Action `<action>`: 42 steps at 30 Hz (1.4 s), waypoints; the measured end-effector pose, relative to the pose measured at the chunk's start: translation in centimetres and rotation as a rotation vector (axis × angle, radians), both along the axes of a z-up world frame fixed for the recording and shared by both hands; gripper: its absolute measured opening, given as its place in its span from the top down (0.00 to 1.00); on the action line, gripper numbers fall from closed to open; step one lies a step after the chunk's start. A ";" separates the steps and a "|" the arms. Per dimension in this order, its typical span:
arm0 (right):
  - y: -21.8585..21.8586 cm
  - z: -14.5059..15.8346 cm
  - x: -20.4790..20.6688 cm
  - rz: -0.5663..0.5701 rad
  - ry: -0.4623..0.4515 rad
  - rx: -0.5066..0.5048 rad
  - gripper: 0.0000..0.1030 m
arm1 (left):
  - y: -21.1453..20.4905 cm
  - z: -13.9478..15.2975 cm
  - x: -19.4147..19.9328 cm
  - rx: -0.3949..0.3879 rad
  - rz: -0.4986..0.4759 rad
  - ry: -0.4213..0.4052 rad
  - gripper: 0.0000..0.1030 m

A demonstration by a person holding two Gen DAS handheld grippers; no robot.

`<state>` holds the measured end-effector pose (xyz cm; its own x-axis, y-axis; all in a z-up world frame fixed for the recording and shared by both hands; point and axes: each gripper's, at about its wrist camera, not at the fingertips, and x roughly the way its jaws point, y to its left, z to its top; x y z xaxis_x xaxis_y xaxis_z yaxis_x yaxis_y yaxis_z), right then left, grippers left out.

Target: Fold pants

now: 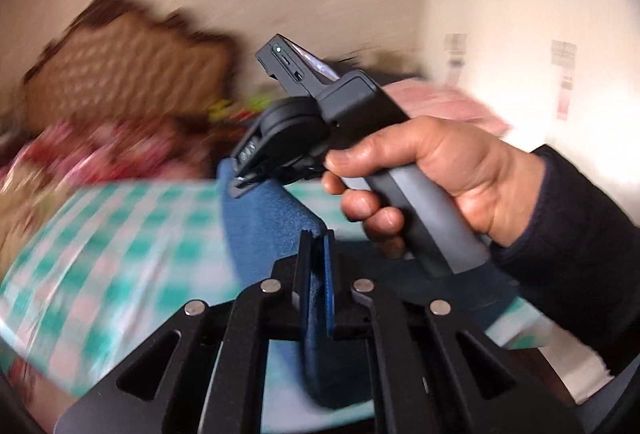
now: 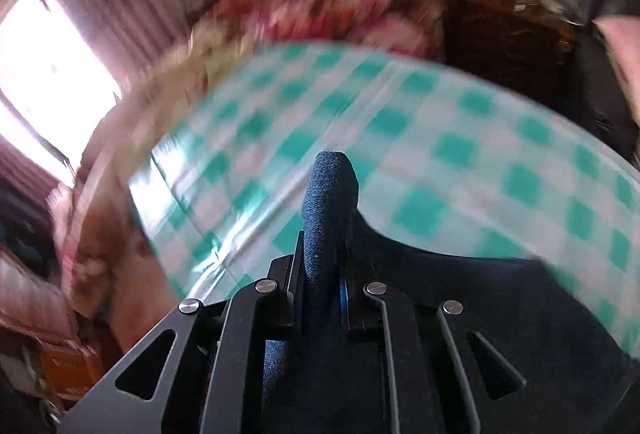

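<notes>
1. A brown cushion-like shape [image 1: 120, 73] is lying blurred far left, behind a floral heap [image 1: 92, 153]; no container can be made out.
2. The teal-checked cloth [image 1: 120, 254] is covering the surface below.
3. The left gripper [image 1: 318, 246] is clamping a fold of the blue pants [image 1: 264, 230], lifted off the cloth.
4. The right gripper [image 1: 240, 185] is pinching the same pants further along, its jaws clenched on fabric [image 2: 328, 193].
5. A hand [image 1: 432, 173] is gripping its grey handle.
</notes>
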<state>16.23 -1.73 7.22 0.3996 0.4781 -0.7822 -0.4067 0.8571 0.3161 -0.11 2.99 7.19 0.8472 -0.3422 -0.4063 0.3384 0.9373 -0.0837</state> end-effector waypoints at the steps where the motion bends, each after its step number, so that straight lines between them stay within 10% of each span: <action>1: -3.0 0.8 0.0 -0.026 -0.007 0.016 0.88 | -3.3 0.6 0.2 0.025 -0.046 -0.025 0.95; 9: -29.9 -4.6 -3.2 -0.276 0.042 0.033 0.90 | -29.2 -6.0 1.3 0.187 -0.357 -0.002 0.95; 14: -36.6 -12.4 -2.9 -0.324 0.148 0.049 0.91 | -36.7 -12.3 3.1 0.297 -0.415 0.109 0.95; 20: -38.7 -10.4 -5.0 -0.323 0.058 0.063 0.92 | -38.6 -12.2 2.6 0.307 -0.444 0.093 0.95; 24: -41.4 -14.6 -5.1 -0.412 0.117 0.036 0.87 | -41.3 -14.4 2.7 0.346 -0.499 0.156 0.91; 28: -42.2 -13.8 -7.7 -0.508 0.016 -0.075 0.67 | -38.1 -12.7 3.0 0.192 -0.569 0.228 0.56; 32: -40.5 -11.8 -12.2 -0.684 -0.105 -0.331 0.51 | -31.3 -8.9 5.2 0.052 -0.420 0.243 0.32; 36: -36.5 -11.4 -16.4 -0.683 -0.194 -0.356 0.32 | -26.0 -7.6 7.4 0.055 -0.233 0.247 0.14; 42: -36.4 -16.3 -17.6 -0.751 -0.037 -0.387 0.33 | -22.3 -9.6 10.6 0.058 -0.118 0.374 0.10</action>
